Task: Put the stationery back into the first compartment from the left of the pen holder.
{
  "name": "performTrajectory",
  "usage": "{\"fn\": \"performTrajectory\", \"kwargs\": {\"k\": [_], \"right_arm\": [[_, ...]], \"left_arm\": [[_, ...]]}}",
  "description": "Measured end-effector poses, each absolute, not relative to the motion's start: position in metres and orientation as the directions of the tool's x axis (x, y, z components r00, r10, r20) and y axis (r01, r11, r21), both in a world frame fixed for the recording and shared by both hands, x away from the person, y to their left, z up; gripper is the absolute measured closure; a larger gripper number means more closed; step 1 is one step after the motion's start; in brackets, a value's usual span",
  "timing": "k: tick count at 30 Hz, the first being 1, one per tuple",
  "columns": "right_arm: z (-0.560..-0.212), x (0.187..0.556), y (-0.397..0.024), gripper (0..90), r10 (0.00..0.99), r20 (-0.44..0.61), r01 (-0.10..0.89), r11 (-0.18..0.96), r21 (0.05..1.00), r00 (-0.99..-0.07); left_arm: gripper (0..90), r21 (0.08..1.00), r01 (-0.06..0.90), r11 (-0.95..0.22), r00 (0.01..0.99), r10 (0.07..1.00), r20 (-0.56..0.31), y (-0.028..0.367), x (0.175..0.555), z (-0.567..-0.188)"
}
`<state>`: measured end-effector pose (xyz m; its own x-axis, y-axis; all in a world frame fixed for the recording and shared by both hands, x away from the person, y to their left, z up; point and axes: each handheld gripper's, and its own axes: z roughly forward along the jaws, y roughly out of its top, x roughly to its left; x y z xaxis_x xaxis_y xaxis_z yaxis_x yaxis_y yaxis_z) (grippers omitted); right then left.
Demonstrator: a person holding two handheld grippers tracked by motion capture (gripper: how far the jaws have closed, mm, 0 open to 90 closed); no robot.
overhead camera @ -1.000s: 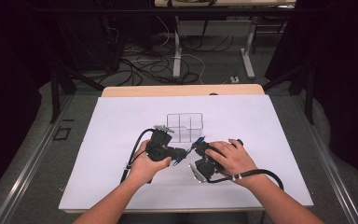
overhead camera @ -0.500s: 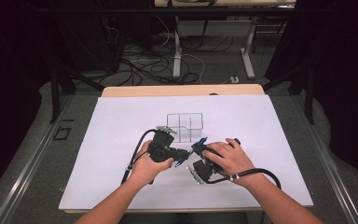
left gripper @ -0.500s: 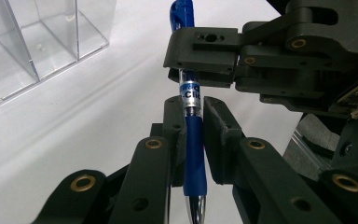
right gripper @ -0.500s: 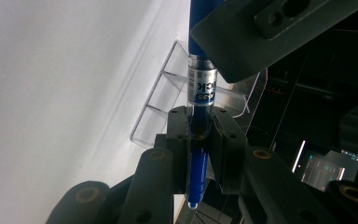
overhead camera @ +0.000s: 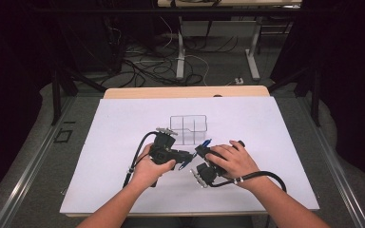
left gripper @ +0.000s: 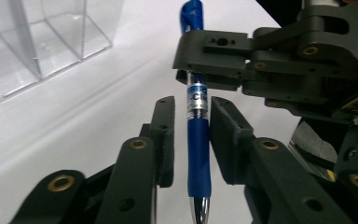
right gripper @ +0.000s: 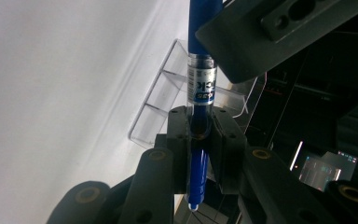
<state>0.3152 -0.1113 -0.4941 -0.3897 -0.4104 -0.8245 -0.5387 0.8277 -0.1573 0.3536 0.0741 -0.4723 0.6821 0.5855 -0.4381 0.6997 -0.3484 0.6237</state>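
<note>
Blue pen [left gripper: 199, 154], seemingly clear organizer [overhead camera: 188, 129]

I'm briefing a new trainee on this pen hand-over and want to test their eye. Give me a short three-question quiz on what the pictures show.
1. True or false: the right gripper has its jaws clamped on the blue pen.
2. Which describes the left gripper? A. jaws pressed tight on the pen; B. jaws either side of the pen with gaps showing; C. jaws nowhere near the pen.
3. What clear thing stands on the white table just beyond the two grippers?

Key:
1. True.
2. B; its jaws have just been opening, with the pen between them.
3. A clear plastic box with compartments.
</note>
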Motion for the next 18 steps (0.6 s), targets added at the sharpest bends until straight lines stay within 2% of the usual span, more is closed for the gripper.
{"fn": "performTrajectory", "kwargs": {"k": [7,12,15,16,18], "right_arm": [[-0.491,0.317,-0.106,79.3,-0.416,-0.825,-0.552,0.819,-0.157,-0.382],[-0.49,0.319,-0.101,79.3,-0.423,-0.819,-0.551,0.818,-0.162,-0.388],[-0.49,0.319,-0.1,79.3,-0.428,-0.813,-0.544,0.822,-0.168,-0.395],[-0.49,0.32,-0.099,79.3,-0.441,-0.811,-0.559,0.811,-0.176,-0.385],[-0.49,0.321,-0.099,79.3,-0.439,-0.812,-0.559,0.811,-0.173,-0.385]], "left_arm": [[62.7,0.642,0.7,-0.314,0.67,0.599,-0.438,0.086,0.353,-0.475],[50.6,0.669,0.685,-0.288,0.667,0.616,-0.418,0.095,0.353,-0.476],[48.1,0.7,0.669,-0.251,0.658,0.637,-0.402,0.104,0.352,-0.475],[43.4,0.706,0.667,-0.239,0.653,0.643,-0.4,0.107,0.352,-0.475],[41.6,0.726,0.65,-0.227,0.65,0.661,-0.376,0.114,0.351,-0.475]]}}
